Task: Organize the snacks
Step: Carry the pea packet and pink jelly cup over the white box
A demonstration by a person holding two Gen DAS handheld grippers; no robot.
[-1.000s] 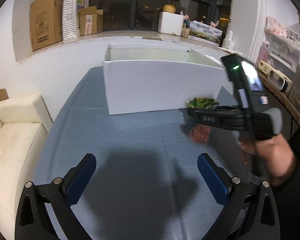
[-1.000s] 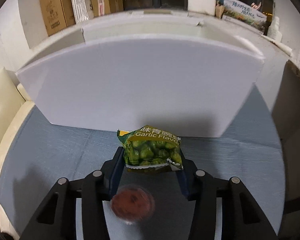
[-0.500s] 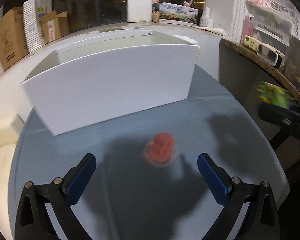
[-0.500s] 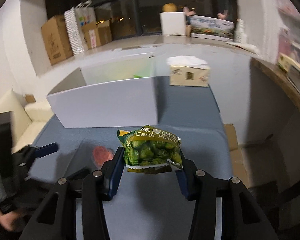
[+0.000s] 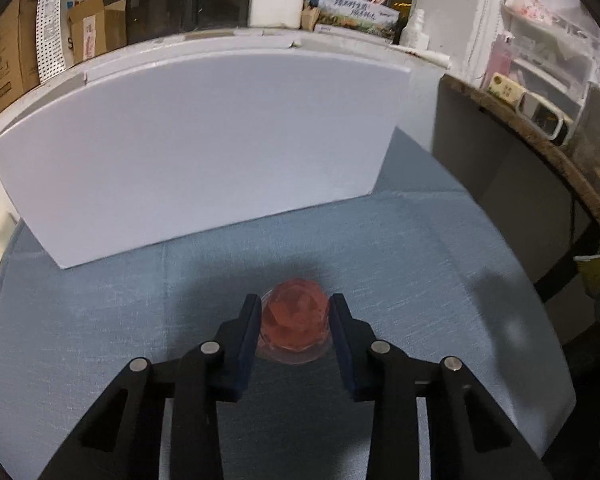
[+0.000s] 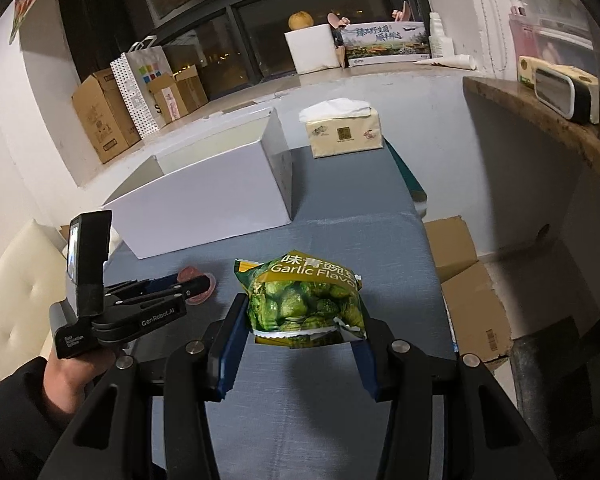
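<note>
A clear cup of red jelly [image 5: 296,320] sits on the blue tablecloth [image 5: 420,280] in front of the tall white box [image 5: 200,152]. My left gripper [image 5: 296,308] is shut on the cup, its blue pads pressing both sides. The right wrist view shows that gripper [image 6: 196,284] from the side, held by a hand, with the cup [image 6: 206,292] partly hidden. My right gripper [image 6: 300,308] is shut on a green garlic-flavour pea bag [image 6: 304,300], held above the cloth, right of the open white box [image 6: 204,200]. The bag's edge [image 5: 596,272] shows at the far right of the left wrist view.
A tissue pack [image 6: 344,128] stands on the table behind the white box. Cardboard boxes [image 6: 468,288] lie on the floor past the table's right edge. A cream sofa [image 6: 12,280] is at the left, a wooden shelf [image 5: 540,132] at the right.
My left gripper moved up to the jelly cup and shut on it; it stood wide open before. My right gripper carried the pea bag up and away to the right.
</note>
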